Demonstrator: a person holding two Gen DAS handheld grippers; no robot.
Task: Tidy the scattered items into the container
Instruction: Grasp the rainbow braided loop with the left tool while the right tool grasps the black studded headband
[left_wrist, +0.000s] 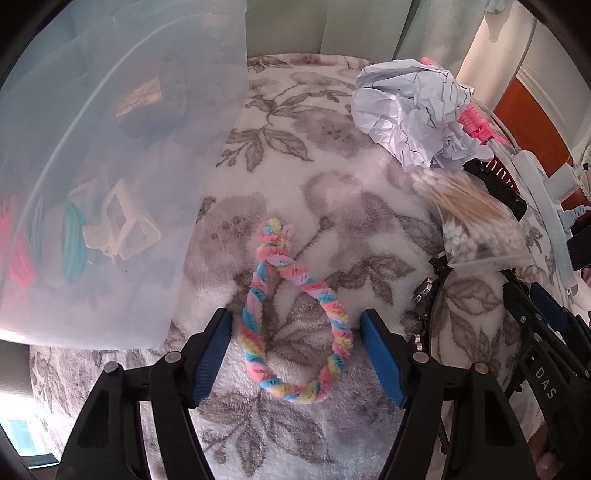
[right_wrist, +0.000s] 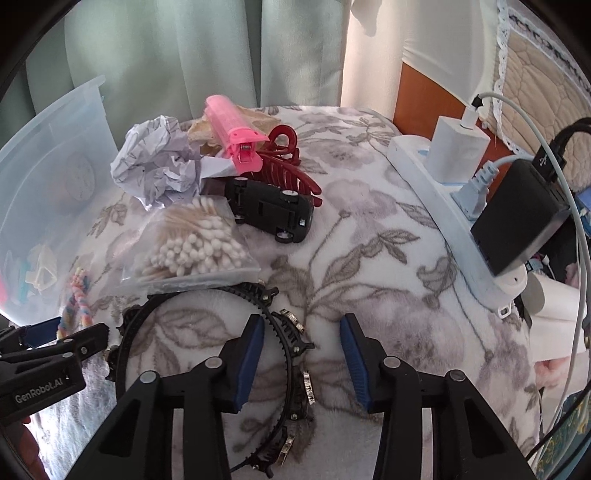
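Our left gripper (left_wrist: 295, 354), open, straddles a pastel loop (left_wrist: 291, 325); our right gripper (right_wrist: 301, 363), open, straddles a black headband (right_wrist: 284, 332). Either could slip on the fuzzy blanket (right_wrist: 369, 258).

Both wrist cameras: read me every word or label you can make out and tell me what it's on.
"DAS": on the black body of the right gripper, at the left camera's right edge.
"GenRobot.AI": on the black body of the left gripper, at the right camera's left edge.
White card inside the container: print too blurred to read.

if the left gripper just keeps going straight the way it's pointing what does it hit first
Most likely the pastel twisted loop, which lies on the blanket between the open fingers of the left gripper. Its pads don't touch it yet, though depth is hard to judge.
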